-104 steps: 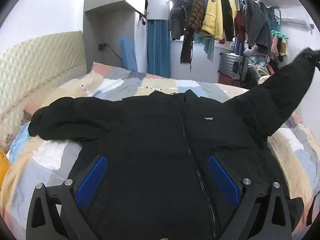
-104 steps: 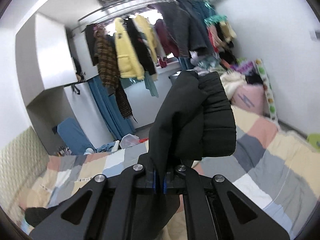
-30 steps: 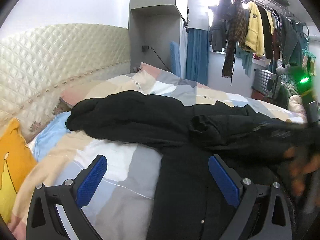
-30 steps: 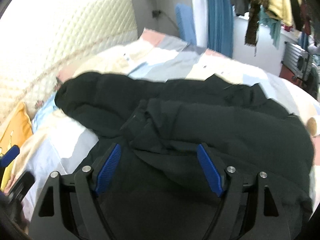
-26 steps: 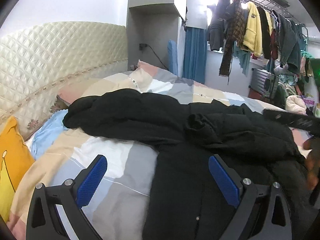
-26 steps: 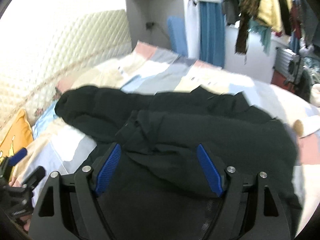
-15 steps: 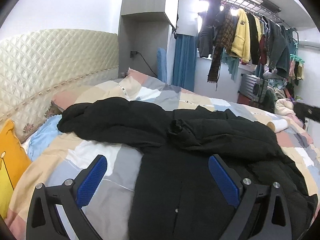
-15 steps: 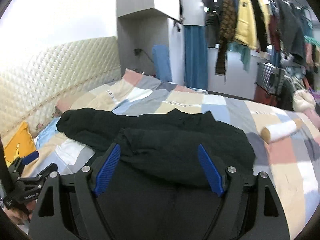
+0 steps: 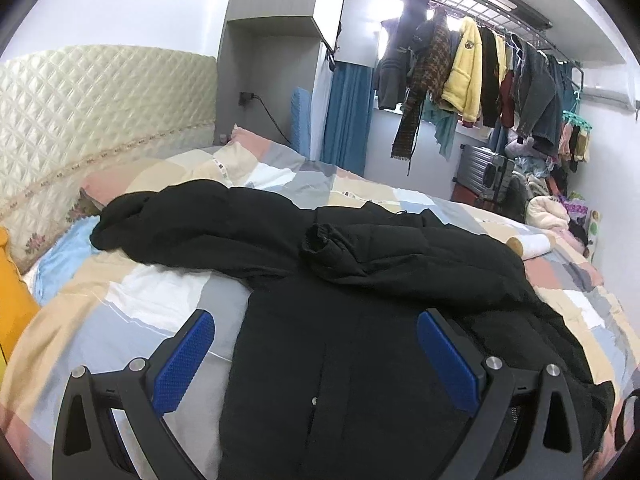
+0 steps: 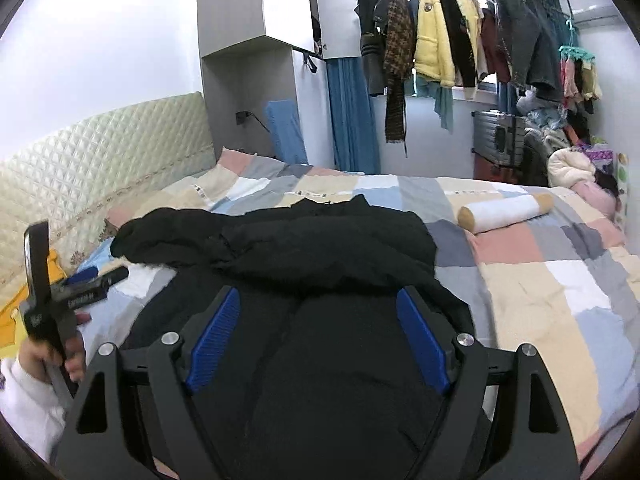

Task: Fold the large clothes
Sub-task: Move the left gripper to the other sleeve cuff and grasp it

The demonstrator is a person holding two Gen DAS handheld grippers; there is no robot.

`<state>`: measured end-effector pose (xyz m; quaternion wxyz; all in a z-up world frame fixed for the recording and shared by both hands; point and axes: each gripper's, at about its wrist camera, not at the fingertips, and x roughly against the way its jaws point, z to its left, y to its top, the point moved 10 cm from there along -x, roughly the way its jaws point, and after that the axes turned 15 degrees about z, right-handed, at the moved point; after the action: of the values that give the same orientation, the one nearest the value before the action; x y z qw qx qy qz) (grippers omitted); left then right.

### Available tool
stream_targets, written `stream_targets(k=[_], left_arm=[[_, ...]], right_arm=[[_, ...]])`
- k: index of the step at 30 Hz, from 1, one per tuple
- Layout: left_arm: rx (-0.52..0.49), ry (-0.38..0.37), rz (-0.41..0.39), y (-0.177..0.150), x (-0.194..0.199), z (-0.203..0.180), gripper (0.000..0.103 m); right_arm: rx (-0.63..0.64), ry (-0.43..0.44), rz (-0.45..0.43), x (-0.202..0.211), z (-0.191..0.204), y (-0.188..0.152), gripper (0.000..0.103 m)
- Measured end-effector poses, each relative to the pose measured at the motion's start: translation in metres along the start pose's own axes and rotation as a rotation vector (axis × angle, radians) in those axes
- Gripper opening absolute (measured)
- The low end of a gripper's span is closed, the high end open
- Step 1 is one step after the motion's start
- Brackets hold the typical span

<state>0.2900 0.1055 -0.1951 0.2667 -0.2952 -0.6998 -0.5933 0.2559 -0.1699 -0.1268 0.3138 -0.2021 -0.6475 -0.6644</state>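
Black jacket (image 9: 360, 304) lies flat on the patchwork bed (image 9: 132, 320), one sleeve folded across its chest; left gripper (image 9: 316, 360) hovers above, jaws wide apart, empty. Right wrist view: right gripper (image 10: 316, 336) over the jacket's body, jaws spread, holding nothing.

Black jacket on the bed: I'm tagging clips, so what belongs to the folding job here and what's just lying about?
Job:
black jacket
left gripper
right gripper

Lying about:
bolster pillow
hanging clothes
suitcase

Black jacket (image 9: 360, 320) — flat on bed, one sleeve folded across.
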Motion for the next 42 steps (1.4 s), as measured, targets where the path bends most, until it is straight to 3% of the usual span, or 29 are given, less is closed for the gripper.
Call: stream_targets(k=[5,11,16,18,22,27,30,34,37,39,42], left_arm=[[0.030,-0.004,0.005,-0.001,-0.003,0.003,0.102],[0.061,-0.039,0.016,-0.006,-0.005,0.006,0.102],[0.085,-0.047,0.043,0.022,-0.009,0.019,0.102],[0.108,-0.059,0.050,0.037,-0.010,0.032,0.102],[0.169,-0.062,0.066,0.076,-0.024,0.087,0.102],[0.329,-0.025,0.092,0.104,-0.068,0.193,0.102],[0.424,-0.008,0.105,0.107,-0.098,0.253,0.102],[0.550,0.002,0.149,0.097,-0.149,0.326,0.102],[0.559,0.097,0.161,0.091,-0.181,0.370,0.102],[0.621,0.037,0.131,0.089,-0.198,0.388,0.102],[0.675,-0.015,0.098,0.094,-0.217,0.409,0.102]], right_arm=[[-0.018,0.028,-0.007,0.013,-0.003,-0.031,0.082],[-0.027,-0.022,-0.042,0.022,-0.007,-0.052,0.086],[-0.030,-0.037,-0.076,0.020,-0.013,-0.051,0.101],[-0.011,-0.036,-0.072,0.014,-0.011,-0.052,0.103],[0.002,-0.020,-0.058,0.002,-0.007,-0.053,0.103],[-0.023,-0.047,-0.052,-0.006,-0.011,-0.053,0.103],[-0.034,-0.113,-0.030,-0.017,-0.013,-0.050,0.103],[-0.033,-0.131,0.020,-0.041,-0.006,-0.042,0.103],[-0.032,-0.167,0.063,-0.060,-0.003,-0.040,0.103],[-0.019,-0.212,0.091,-0.073,0.000,-0.036,0.103],[-0.043,-0.200,0.121,-0.088,0.006,-0.030,0.103]])
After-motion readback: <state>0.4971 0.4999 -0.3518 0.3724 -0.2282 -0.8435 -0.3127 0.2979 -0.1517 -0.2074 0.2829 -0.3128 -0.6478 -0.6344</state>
